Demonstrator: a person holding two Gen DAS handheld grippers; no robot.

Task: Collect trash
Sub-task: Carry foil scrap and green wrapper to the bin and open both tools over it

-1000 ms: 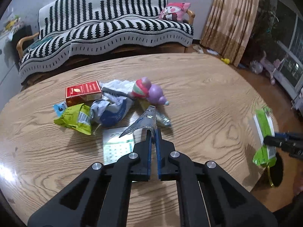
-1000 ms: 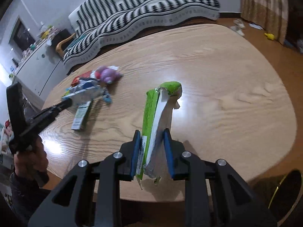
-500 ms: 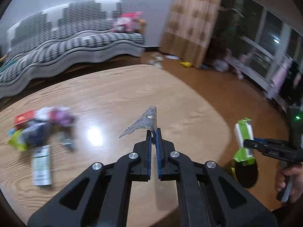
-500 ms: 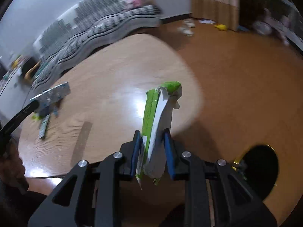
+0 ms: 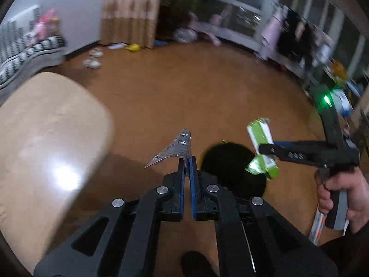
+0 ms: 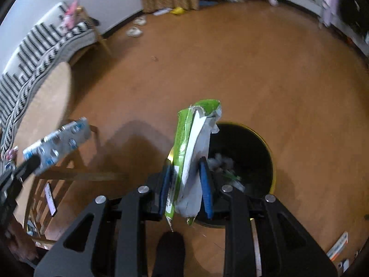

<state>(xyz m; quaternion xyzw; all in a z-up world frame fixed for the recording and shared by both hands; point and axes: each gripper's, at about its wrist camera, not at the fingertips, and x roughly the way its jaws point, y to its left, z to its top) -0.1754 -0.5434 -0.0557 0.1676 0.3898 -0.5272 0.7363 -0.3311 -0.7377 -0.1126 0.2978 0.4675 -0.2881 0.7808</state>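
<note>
my left gripper [image 5: 187,161] is pinched together on the bottom corner of a silvery foil blister strip [image 5: 173,147], which sticks up and fans toward 10 o'clock. my right gripper [image 6: 185,177] is clamped across the lower half of a torn green and white paper carton [image 6: 196,143], its ripped mouth pointing to 12 o'clock. the round black waste bin with a yellow rim [image 6: 272,161] sits on the brown floor at 3 o'clock of the carton, with crumpled scraps inside it. in the left view the bin lies at 2 o'clock of the foil. i judge both pieces featherlight: the foil is thin, slick and springy, so an edge pinch suits it; the carton is soft and crushes, so a mid-body hold keeps it steady.
</note>
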